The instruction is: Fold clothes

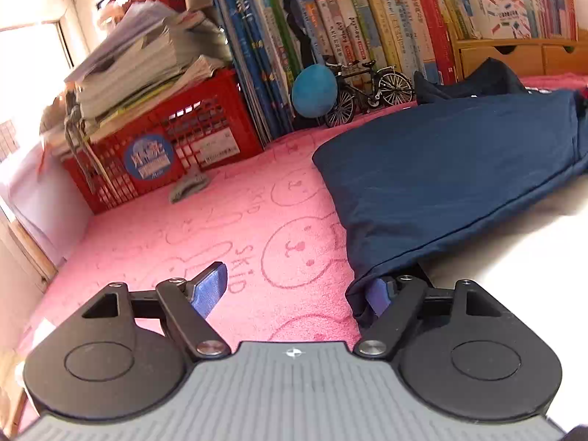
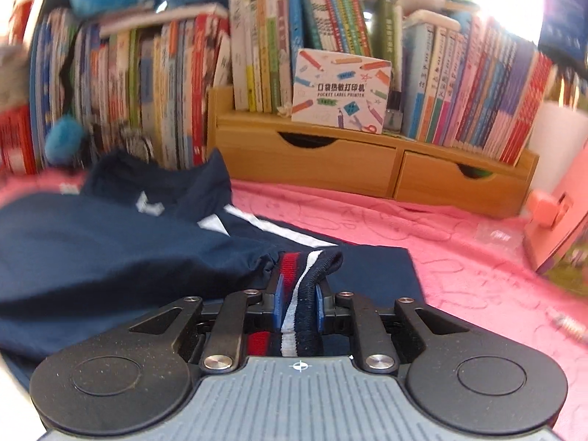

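Gripped between two blue pads, a striped cuff [image 2: 299, 294] of red, white and navy rib sits nearest the right wrist lens; the right gripper [image 2: 298, 299] has its jaws drawn close on that band and points downward over the pink towel [image 2: 459, 257] that covers the surface. Beyond it, the navy garment [image 2: 110, 242] lies spread toward the left side of the towel, its collar raised near the back edge in front of a wooden drawer unit [image 2: 330, 161] lined with books.

On the other camera, the left gripper [image 1: 294, 286] tilts down at the towel with its jaws spread wide and nothing between them. Its left pad [image 1: 207, 288] is bare above the pink pile, while the right pad is partly draped by the garment's near corner. A red crate [image 1: 165, 139] stacked with papers stands at the far left corner, with a model bicycle [image 1: 367, 92] at the back edge.
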{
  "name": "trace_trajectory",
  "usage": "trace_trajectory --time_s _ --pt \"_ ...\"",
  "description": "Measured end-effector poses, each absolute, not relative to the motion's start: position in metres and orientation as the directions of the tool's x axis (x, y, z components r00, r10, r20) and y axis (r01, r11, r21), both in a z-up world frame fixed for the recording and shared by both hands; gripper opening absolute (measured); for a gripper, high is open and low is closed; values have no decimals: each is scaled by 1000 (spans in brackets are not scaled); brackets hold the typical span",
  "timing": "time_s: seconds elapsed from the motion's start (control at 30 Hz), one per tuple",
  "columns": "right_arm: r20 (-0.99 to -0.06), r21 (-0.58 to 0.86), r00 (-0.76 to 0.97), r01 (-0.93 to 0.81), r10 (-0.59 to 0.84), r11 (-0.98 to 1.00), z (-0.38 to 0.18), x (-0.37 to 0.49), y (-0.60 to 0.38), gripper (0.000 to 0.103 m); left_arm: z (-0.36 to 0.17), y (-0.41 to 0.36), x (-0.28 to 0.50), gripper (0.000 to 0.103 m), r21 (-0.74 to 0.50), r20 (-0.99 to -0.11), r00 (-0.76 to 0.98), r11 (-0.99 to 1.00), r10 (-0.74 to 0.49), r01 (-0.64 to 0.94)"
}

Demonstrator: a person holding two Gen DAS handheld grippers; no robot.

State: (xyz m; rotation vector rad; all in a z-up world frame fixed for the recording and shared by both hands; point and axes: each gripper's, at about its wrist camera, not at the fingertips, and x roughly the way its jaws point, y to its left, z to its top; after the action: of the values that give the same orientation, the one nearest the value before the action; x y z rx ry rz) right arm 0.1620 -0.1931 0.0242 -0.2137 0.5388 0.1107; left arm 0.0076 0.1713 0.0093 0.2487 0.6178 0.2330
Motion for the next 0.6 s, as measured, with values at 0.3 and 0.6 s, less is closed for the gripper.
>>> trace_trajectory --time_s 0.3,0.6 --pt "-426 -552 899 -169 -102 817 11 146 -160 49 19 169 -7 82 286 -485 815 938 318 -196" --pt "-471 -196 879 -187 75 963 63 130 -177 79 12 212 -3 91 5 -629 756 972 184 -233"
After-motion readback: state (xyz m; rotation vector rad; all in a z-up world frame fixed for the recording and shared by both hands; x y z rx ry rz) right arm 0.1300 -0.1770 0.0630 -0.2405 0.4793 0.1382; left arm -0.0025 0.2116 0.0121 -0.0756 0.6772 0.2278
